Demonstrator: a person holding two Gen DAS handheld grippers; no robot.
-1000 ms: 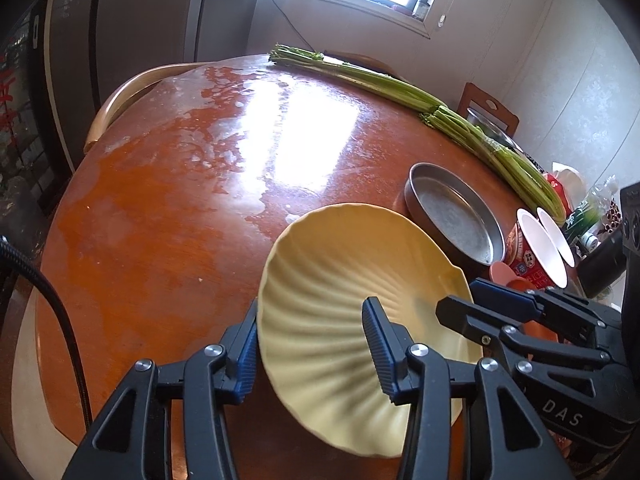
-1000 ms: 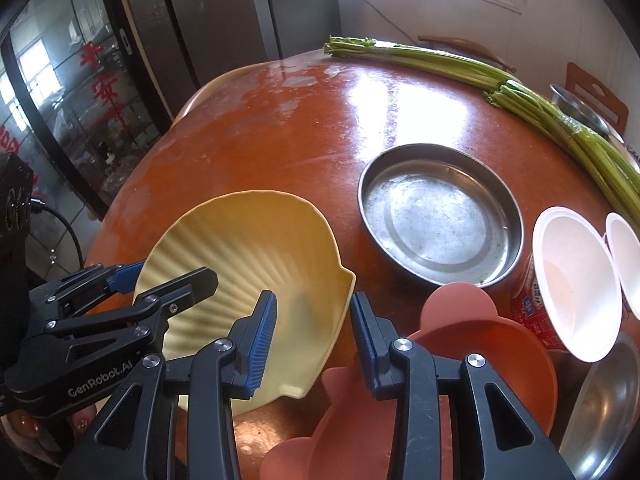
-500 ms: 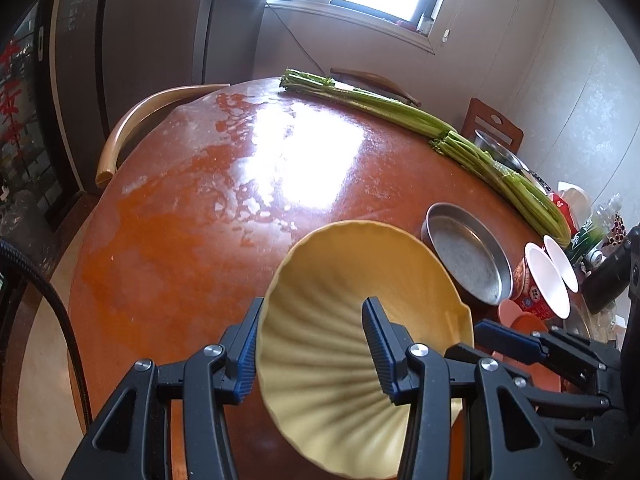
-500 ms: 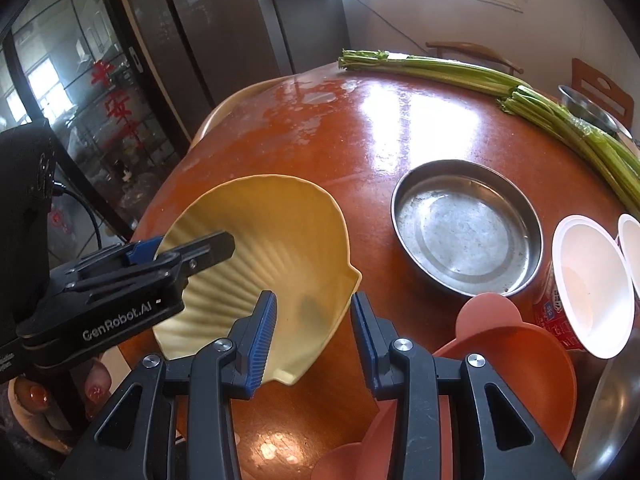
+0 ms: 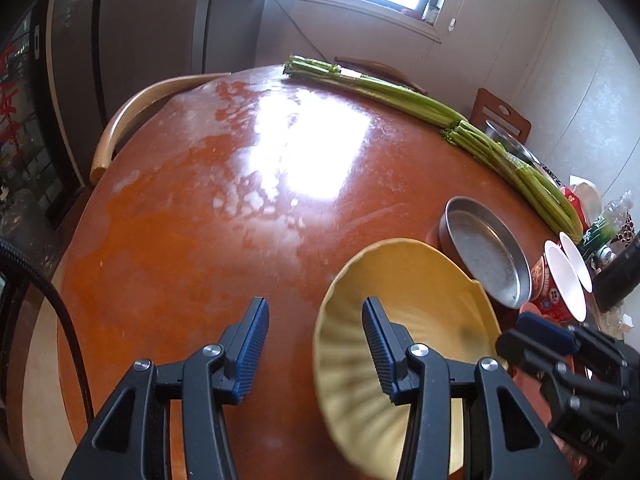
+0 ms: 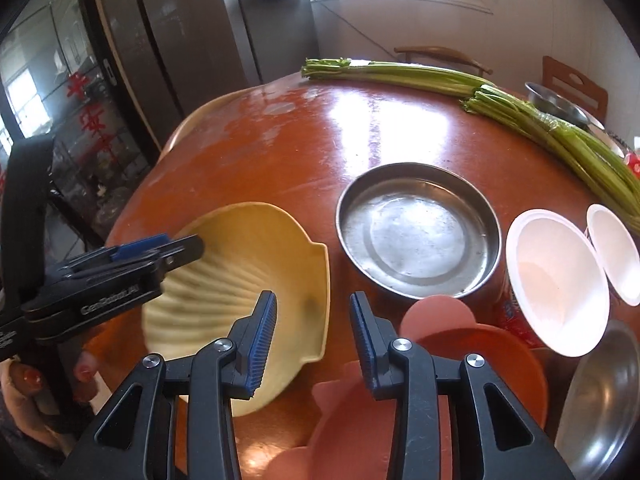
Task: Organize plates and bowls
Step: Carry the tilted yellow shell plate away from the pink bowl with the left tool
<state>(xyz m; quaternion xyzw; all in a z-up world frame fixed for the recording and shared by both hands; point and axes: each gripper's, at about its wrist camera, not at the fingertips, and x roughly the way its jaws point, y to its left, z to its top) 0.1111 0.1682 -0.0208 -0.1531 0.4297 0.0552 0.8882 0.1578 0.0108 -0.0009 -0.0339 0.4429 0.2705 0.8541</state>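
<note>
Round orange table (image 5: pixel 192 208), glossy, broad bare stretch at its far left. We list: yellow shell-shaped plate (image 6: pixel 256 256), tilted, nothing in it, near edge; steel pan (image 6: pixel 418 236) beside it, bare; pink bowl (image 6: pixel 448 360); two white cups (image 6: pixel 556 276). Left gripper (image 5: pixel 316 344) jaws spread, plate rim beside one finger, grip unclear. Right gripper (image 6: pixel 314 330) jaws spread, holding nothing.

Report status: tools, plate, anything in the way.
Left tool open, right tool open. Yellow plate tilted, blurred, gripped by neither. Pink bowl and steel pan close on the right.
</note>
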